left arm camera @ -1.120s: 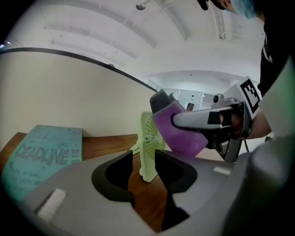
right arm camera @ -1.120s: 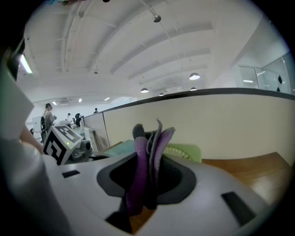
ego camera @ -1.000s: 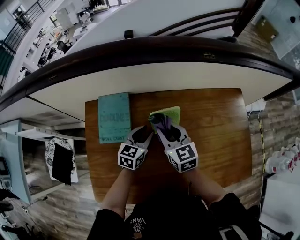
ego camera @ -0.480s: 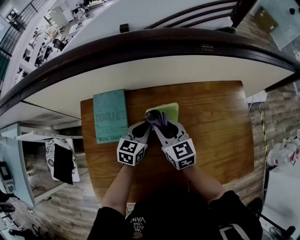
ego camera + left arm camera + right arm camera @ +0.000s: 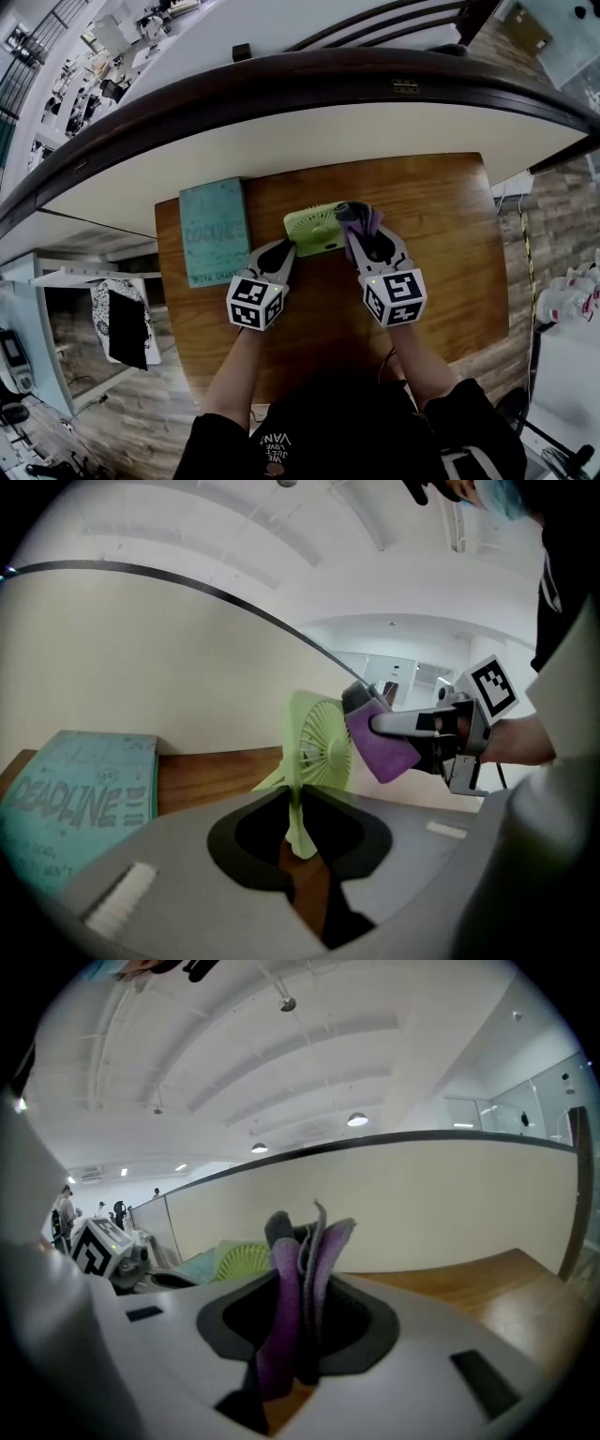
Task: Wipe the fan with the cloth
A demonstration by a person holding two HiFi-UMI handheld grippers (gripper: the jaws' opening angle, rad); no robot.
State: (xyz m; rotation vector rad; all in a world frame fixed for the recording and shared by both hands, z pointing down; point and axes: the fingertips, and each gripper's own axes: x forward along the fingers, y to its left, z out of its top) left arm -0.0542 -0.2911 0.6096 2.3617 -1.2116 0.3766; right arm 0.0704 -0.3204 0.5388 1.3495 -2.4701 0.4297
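A small light-green fan (image 5: 314, 231) stands on the wooden table (image 5: 441, 281). My left gripper (image 5: 281, 251) is at its near left side. In the left gripper view the jaws are closing, with the fan's thin green stand (image 5: 298, 825) pinched between them (image 5: 298, 794) and the fan's grille (image 5: 319, 747) above. My right gripper (image 5: 361, 230) is shut on a purple cloth (image 5: 362, 219) at the fan's right edge. In the left gripper view the cloth (image 5: 380, 747) touches the grille's right side. In the right gripper view the cloth (image 5: 295, 1279) stands up between the jaws (image 5: 300, 1260), with the fan (image 5: 242, 1258) to their left.
A teal book (image 5: 213, 230) lies flat on the table, left of the fan. A white curved wall (image 5: 281, 141) with a dark rail on top runs along the table's far edge. A person's arms reach in from the near edge.
My right gripper has carried the purple cloth rightwards across the fan, from its left part to its right edge, uncovering the grille. The left gripper has stayed at the fan's near left side.
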